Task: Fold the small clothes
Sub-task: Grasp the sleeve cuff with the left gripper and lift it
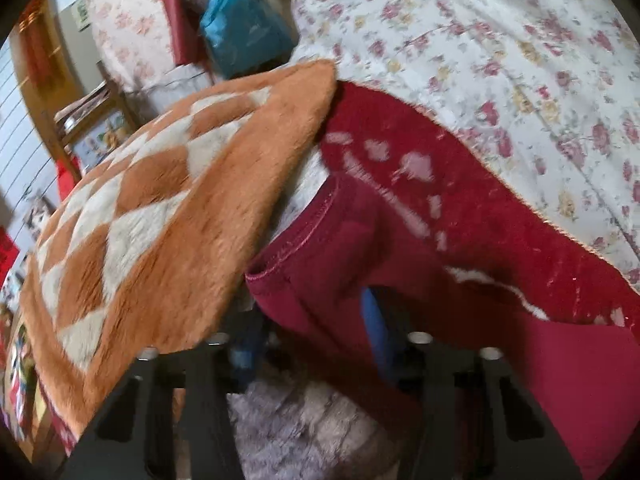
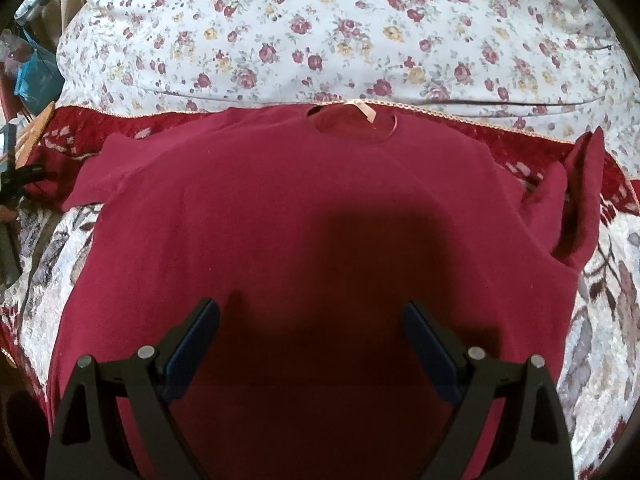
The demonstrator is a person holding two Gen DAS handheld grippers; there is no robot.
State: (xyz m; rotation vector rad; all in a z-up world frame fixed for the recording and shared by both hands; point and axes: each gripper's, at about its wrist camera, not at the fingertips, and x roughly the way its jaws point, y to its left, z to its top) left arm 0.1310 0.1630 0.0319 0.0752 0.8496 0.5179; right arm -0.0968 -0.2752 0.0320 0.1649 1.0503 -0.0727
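A small maroon T-shirt lies spread flat on the bed, collar at the far side, its right sleeve bunched up. My right gripper hovers open and empty over the shirt's lower middle. In the left wrist view the shirt's left sleeve drapes over my left gripper; one blue pad shows beside the cloth and the other fingertip is hidden. The jaws stand close together with sleeve fabric between them.
A red patterned blanket lies under the shirt, with a floral quilt behind it. An orange and white checkered cushion sits close to the left of my left gripper. A teal bag lies beyond.
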